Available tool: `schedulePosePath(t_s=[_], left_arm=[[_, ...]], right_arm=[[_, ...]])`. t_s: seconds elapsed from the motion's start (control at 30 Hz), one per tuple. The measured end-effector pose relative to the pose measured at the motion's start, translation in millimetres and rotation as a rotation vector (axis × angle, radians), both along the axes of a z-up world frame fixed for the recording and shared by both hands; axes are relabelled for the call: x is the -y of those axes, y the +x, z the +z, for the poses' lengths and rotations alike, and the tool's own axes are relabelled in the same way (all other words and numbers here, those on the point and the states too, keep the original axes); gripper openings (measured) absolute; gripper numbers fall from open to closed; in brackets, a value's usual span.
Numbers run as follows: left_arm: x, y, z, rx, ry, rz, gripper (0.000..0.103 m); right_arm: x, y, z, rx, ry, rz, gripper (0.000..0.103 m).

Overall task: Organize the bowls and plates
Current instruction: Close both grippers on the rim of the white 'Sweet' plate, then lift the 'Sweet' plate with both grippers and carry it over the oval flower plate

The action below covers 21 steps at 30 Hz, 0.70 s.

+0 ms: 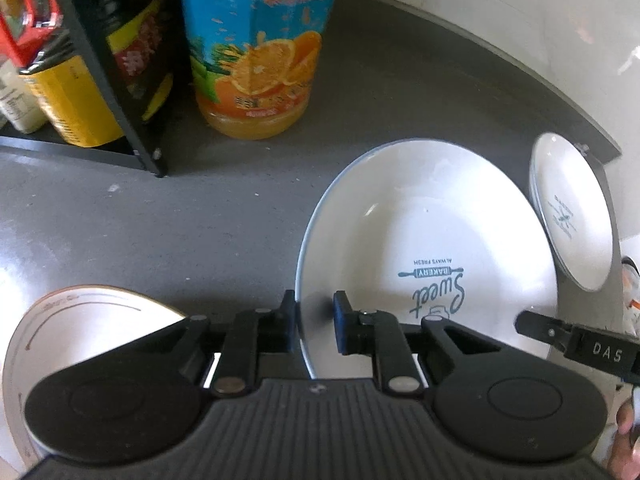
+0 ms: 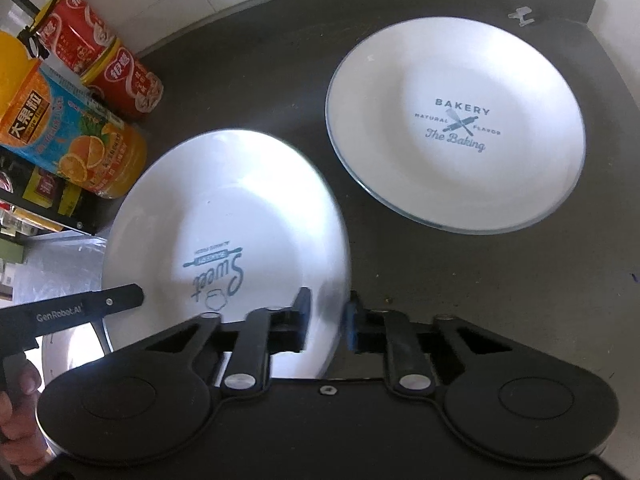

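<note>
Left wrist view: the left gripper (image 1: 314, 322) is straddling the near-left rim of the "Sweet Bakery" plate (image 1: 432, 248); its fingers are sitting apart, with the rim between them and a visible gap on the inner side.
Right wrist view: the right gripper (image 2: 326, 322) is straddling the opposite rim of the same "Sweet Bakery" plate (image 2: 224, 216); its fingers are also standing apart, not pressing the rim.
Plate position: the plate is appearing tilted and possibly lifted off the dark counter (image 2: 440, 280); what is bearing it cannot be told.
Destination candidate: the "The Baking" plate (image 2: 456, 128) is lying flat on the counter, well apart from the held-over plate.
Further dish: a white dish with a thin line border (image 1: 80, 320) is sitting at the lower left, partly hidden.
Surroundings: an orange juice bottle (image 1: 256, 48) is standing beside a black shelf frame (image 1: 104, 80).
Progress: nothing is looking stacked yet; judging by this, sorting is only beginning.
Remaining: stacking the two bakery plates and placing the bordered dish.
</note>
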State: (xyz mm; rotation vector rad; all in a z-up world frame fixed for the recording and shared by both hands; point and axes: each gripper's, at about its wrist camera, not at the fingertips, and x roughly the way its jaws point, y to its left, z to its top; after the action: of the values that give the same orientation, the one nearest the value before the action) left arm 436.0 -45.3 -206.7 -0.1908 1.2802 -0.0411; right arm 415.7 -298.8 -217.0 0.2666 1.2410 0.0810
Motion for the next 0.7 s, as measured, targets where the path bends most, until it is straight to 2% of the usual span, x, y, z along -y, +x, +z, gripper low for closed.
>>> schedulePosePath(t_s=[0.4, 0.7], left_arm=[[-15, -15, 43, 0.097, -0.013, -0.019, 0.011], [-35, -26, 64, 0.12, -0.056, -0.014, 0.01]], right_arm=[[1, -19, 20, 0.147, 0.011, 0.041, 0.013], [-10, -31, 36, 0.197, 0.009, 0.041, 0.013]])
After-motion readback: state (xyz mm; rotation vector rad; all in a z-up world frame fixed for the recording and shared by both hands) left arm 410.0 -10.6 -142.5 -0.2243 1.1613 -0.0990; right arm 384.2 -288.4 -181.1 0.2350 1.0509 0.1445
